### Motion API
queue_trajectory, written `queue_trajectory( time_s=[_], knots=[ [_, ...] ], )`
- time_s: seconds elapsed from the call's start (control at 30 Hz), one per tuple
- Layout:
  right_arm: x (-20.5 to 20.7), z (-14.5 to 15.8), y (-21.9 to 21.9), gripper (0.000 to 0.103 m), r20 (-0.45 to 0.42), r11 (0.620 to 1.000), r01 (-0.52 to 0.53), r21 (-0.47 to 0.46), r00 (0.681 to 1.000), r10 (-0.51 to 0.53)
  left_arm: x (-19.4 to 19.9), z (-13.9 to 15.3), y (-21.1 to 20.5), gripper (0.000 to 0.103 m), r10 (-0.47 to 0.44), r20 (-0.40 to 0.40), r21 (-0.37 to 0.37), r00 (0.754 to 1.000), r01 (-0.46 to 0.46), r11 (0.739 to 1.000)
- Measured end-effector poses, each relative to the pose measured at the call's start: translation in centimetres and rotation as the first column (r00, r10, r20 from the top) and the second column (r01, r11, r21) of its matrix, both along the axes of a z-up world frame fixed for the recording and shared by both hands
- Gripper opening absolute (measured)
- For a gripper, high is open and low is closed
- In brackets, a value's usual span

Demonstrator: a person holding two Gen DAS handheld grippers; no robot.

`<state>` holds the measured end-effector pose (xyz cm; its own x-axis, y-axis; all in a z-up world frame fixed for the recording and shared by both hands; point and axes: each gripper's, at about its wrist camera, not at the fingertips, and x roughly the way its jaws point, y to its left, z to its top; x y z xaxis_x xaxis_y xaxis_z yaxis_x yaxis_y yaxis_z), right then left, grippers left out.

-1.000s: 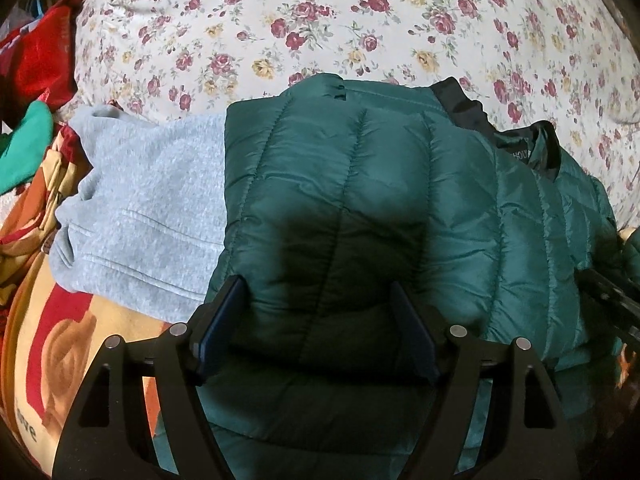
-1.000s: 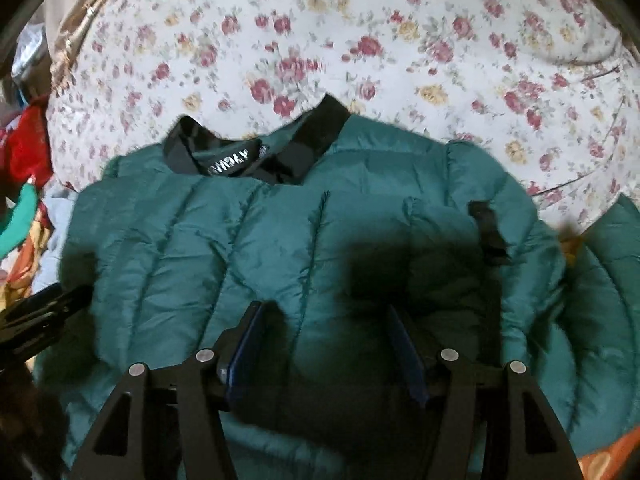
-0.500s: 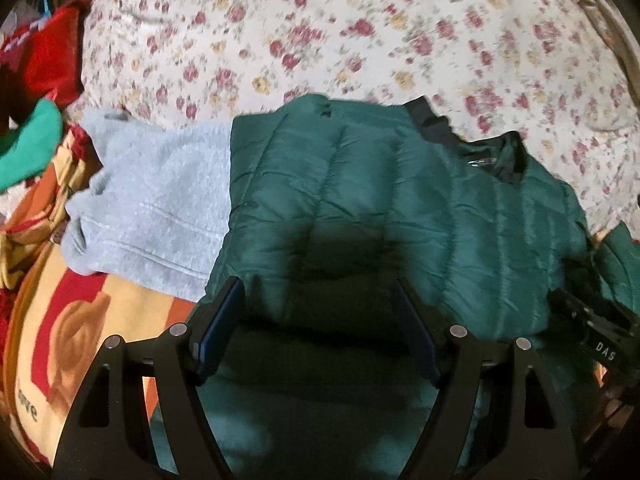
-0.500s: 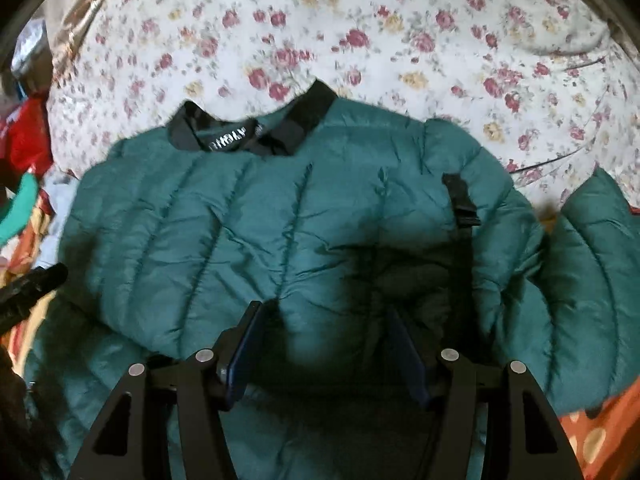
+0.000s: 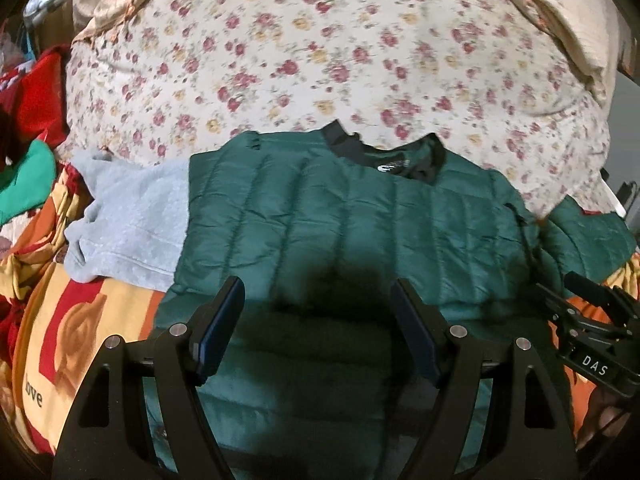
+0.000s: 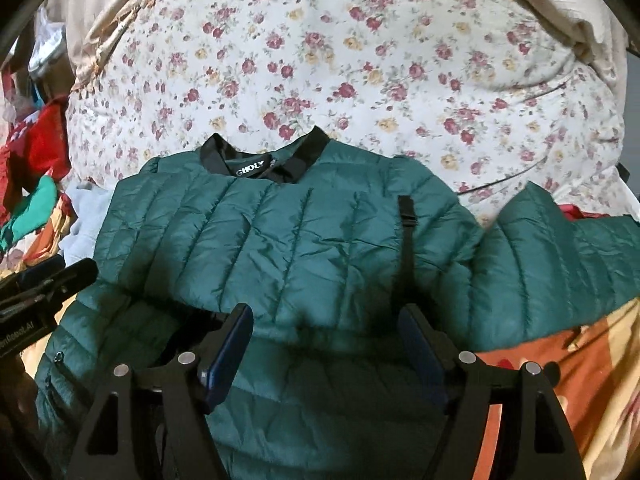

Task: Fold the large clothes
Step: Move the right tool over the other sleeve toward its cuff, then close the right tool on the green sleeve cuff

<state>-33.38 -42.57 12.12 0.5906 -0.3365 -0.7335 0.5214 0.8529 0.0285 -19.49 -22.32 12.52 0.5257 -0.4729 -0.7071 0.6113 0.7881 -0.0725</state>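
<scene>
Tongs count two: left tongs (image 5: 318, 322) and right tongs (image 6: 326, 344) both hover spread wide with nothing pinched, just above one green puffer jacket (image 6: 280, 240). It lies flat on the bed, black collar (image 6: 260, 160) at the far end, lower part folded under the near edge, one sleeve (image 6: 560, 248) splayed rightward. One grey sweatshirt (image 5: 132, 224) sits tucked beneath its left side, over a patterned blanket (image 5: 80, 320). Beyond lies one floral quilt (image 5: 320, 60).

Dim, warm indoor light. Left view motion-blurred — floral bedspread (image 5: 320, 60) smeared; right view sharper. Soft dark shadow on green jacket (image 6: 280, 240) ahead of each camera. Fisheye bending, black vignette corners.
</scene>
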Motion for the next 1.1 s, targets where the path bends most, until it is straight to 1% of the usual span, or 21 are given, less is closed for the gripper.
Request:
queue_trajectory(
  time_s=[0.2, 0.27, 0.3, 0.37, 0.43, 0.57, 0.7, 0.9, 1.03, 1.1],
  knots=[
    [-2.3, 0.6, -0.8, 0.073, 0.001, 0.999, 0.034, -0.011, 0.999, -0.034, -2.3, 0.3, -1.3, 0.076, -0.040, 0.003, 0.005, 0.999, 0.040, 0.999],
    [-3.1, 0.5, -1.3, 0.073, -0.002, 0.998, 0.051, -0.020, 0.999, -0.051, -2.7, 0.1, -1.8, 0.076, -0.061, -0.019, 0.002, 0.998, 0.062, 0.998],
    [-3.4, 0.5, -1.6, 0.073, -0.002, 0.998, 0.060, -0.019, 0.998, -0.060, -2.8, 0.0, -2.3, 0.076, -0.080, -0.048, -0.010, 0.996, 0.079, 0.997],
    [-4.3, 0.4, -2.6, 0.073, -0.002, 0.996, 0.085, -0.014, 0.996, -0.085, -3.0, -0.1, -2.9, 0.076, -0.089, -0.072, -0.025, 0.993, 0.087, 0.996],
    [-5.1, 0.3, -3.6, 0.073, -0.002, 0.993, 0.113, -0.014, 0.994, -0.113, -3.1, 0.0, -3.8, 0.076, -0.097, -0.076, -0.033, 0.992, 0.095, 0.995],
    [-6.4, -0.2, -5.9, 0.073, -0.005, 0.986, 0.164, -0.007, 0.986, -0.164, -2.9, 0.0, -5.2, 0.076, -0.107, -0.091, -0.031, 0.990, 0.104, 0.994],
    [-7.9, -0.5, -8.6, 0.073, -0.002, 0.974, 0.225, 0.006, 0.974, -0.225, -2.3, -0.3, -5.8, 0.076, -0.103, -0.107, -0.030, 0.989, 0.100, 0.995],
    [-10.5, -0.8, -13.6, 0.073, 0.002, 0.937, 0.348, 0.004, 0.937, -0.348, -1.3, -1.2, -5.6, 0.076, -0.087, -0.119, -0.021, 0.989, 0.085, 0.996],
    [-12.9, -1.1, -17.2, 0.075, 0.022, 0.890, 0.453, 0.051, 0.891, -0.454, -0.5, -1.4, -5.3, 0.076, -0.066, -0.090, -0.022, 0.994, 0.065, 0.998],
    [-13.9, -1.1, -18.4, 0.076, 0.038, 0.866, 0.495, 0.075, 0.866, -0.498, 0.0, -1.4, -5.1, 0.076, -0.059, -0.092, -0.025, 0.994, 0.057, 0.998]
  ],
)
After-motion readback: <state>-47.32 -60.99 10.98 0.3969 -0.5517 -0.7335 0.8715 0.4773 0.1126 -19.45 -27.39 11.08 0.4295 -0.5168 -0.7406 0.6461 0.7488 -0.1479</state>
